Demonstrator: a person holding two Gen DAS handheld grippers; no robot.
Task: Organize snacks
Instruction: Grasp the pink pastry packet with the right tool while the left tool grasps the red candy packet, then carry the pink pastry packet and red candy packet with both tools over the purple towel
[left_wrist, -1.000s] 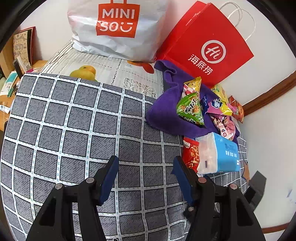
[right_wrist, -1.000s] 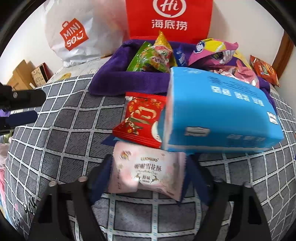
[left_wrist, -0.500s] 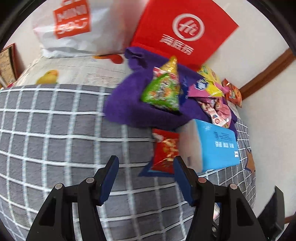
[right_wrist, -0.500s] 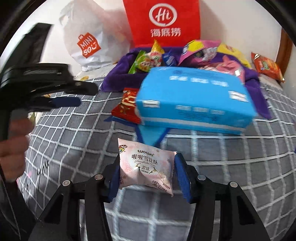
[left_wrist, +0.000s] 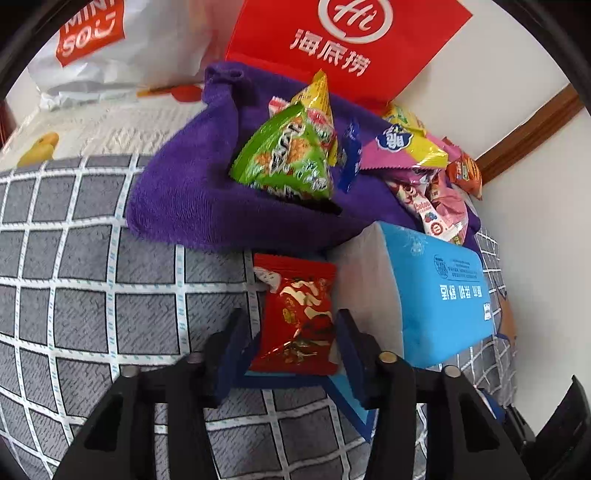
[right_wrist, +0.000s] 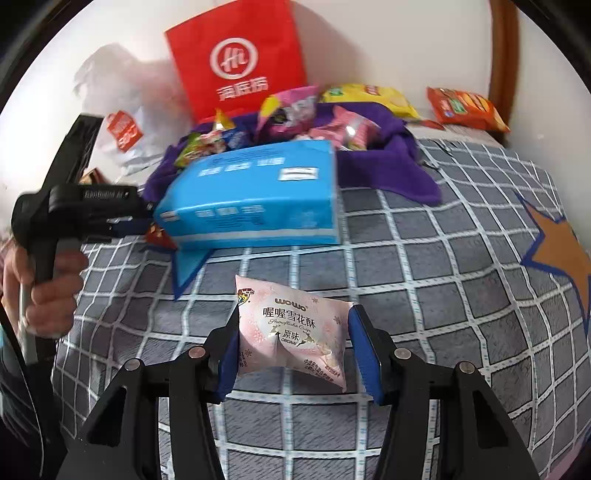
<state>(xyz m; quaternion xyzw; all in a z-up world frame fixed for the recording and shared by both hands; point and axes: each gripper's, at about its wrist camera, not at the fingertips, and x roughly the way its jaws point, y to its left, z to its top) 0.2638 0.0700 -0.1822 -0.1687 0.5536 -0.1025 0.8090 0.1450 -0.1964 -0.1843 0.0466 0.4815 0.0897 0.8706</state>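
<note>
In the left wrist view, my left gripper (left_wrist: 290, 332) is open around a red snack packet (left_wrist: 297, 317) that lies on the grey checked bedspread (left_wrist: 92, 295), its fingers at the packet's sides. In the right wrist view, my right gripper (right_wrist: 293, 332) is shut on a pink WOWO snack packet (right_wrist: 291, 332) and holds it above the bedspread. Several snack bags lie on a purple towel (left_wrist: 192, 192) further back, among them a green bag (left_wrist: 288, 158). The left gripper also shows at the left in the right wrist view (right_wrist: 122, 223), reaching under the blue pack.
A blue tissue pack (left_wrist: 439, 295) lies right of the red packet, close to my left gripper's right finger. A red Haidilao paper bag (left_wrist: 340, 48) and a white Miniso bag (left_wrist: 92, 40) stand against the wall. An orange snack bag (right_wrist: 465, 109) lies at the far right.
My left gripper has swung right and forward until its fingers flank the red packet. My right gripper has pulled back from the pile with the pink packet in it.
</note>
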